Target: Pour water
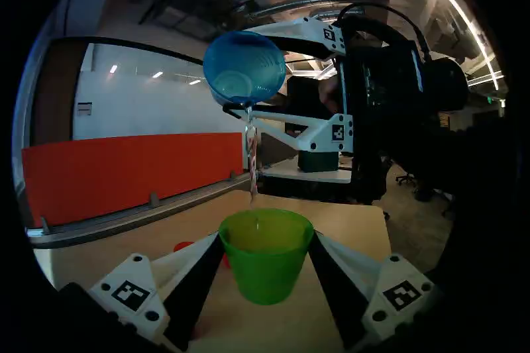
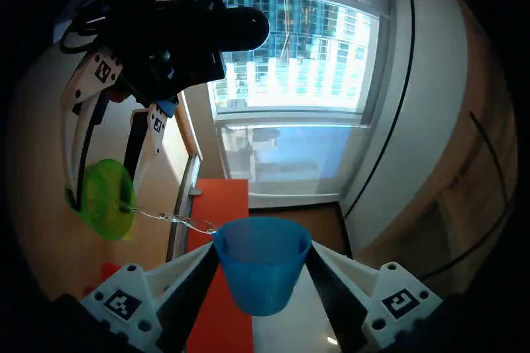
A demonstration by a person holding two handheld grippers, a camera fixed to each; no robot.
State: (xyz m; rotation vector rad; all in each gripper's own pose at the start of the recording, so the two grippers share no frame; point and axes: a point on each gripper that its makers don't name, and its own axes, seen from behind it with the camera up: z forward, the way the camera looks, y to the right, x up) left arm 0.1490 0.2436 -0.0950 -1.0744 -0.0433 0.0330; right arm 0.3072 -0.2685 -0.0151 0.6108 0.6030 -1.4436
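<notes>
In the left gripper view my left gripper (image 1: pixel 266 267) is shut on a green cup (image 1: pixel 266 261), held upright above the wooden table (image 1: pixel 344 220). Above it a blue cup (image 1: pixel 243 67) is tipped over, and a thin stream of water (image 1: pixel 251 161) falls from its rim into the green cup. The right gripper (image 1: pixel 255 75) holds that blue cup. In the right gripper view my right gripper (image 2: pixel 263 267) is shut on the blue cup (image 2: pixel 262 261). Water (image 2: pixel 175 219) runs from its rim toward the green cup (image 2: pixel 106 199), held by the left gripper (image 2: pixel 106 154) at the left.
An orange partition (image 1: pixel 132 171) runs along the table's far side, with a rail below it. A small red object (image 1: pixel 182 246) lies on the table left of the green cup. A large window (image 2: pixel 298 55) and white wall fill the right gripper view's background.
</notes>
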